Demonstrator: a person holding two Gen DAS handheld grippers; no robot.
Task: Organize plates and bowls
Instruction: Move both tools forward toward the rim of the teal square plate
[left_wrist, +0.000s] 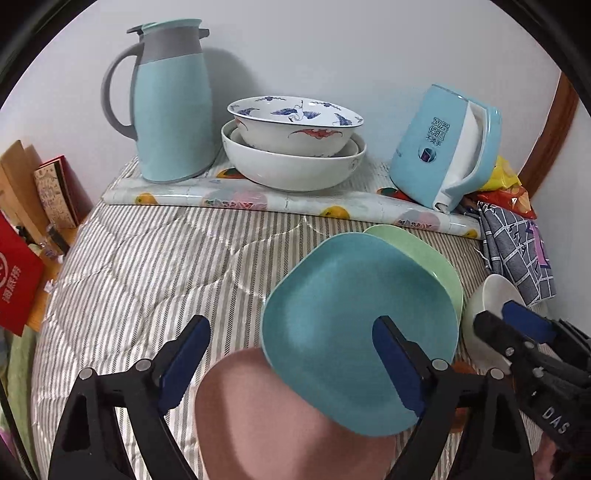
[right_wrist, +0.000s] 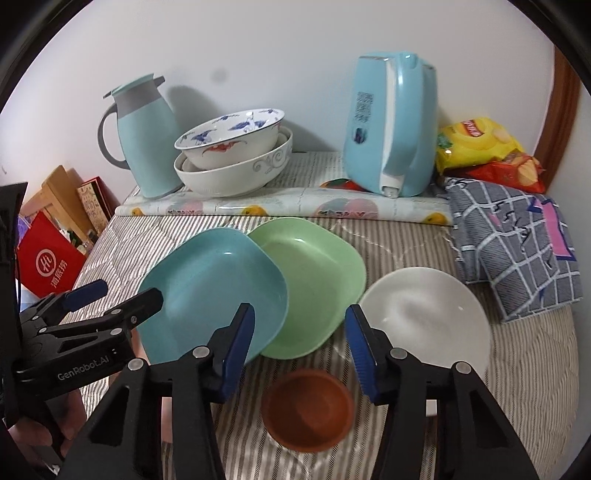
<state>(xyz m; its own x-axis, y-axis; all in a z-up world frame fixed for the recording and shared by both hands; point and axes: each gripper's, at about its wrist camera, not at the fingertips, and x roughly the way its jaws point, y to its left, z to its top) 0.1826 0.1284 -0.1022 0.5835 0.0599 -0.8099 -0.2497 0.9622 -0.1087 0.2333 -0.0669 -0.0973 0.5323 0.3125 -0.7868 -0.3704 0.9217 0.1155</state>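
A blue square plate (left_wrist: 354, 321) overlaps a green plate (left_wrist: 424, 258) on the striped cloth, and its near edge lies over a pink plate (left_wrist: 258, 417). My left gripper (left_wrist: 291, 328) is open: one finger hangs over the blue plate, the other over bare cloth. In the right wrist view the left gripper (right_wrist: 122, 291) hovers at the blue plate's (right_wrist: 210, 291) left edge. My right gripper (right_wrist: 299, 314) stands open above a small brown bowl (right_wrist: 308, 410), between the green plate (right_wrist: 314, 284) and a white round plate (right_wrist: 428, 317). Neither gripper's pads press on anything.
Two stacked bowls (left_wrist: 295, 147) sit at the back on a fruit-print mat (left_wrist: 258, 201), between a blue jug (left_wrist: 170, 107) and a blue kettle (left_wrist: 443, 147). Snack bags (right_wrist: 480, 147) and a folded checked cloth (right_wrist: 517, 251) lie at the right. Red boxes (left_wrist: 18, 277) stand off the left edge.
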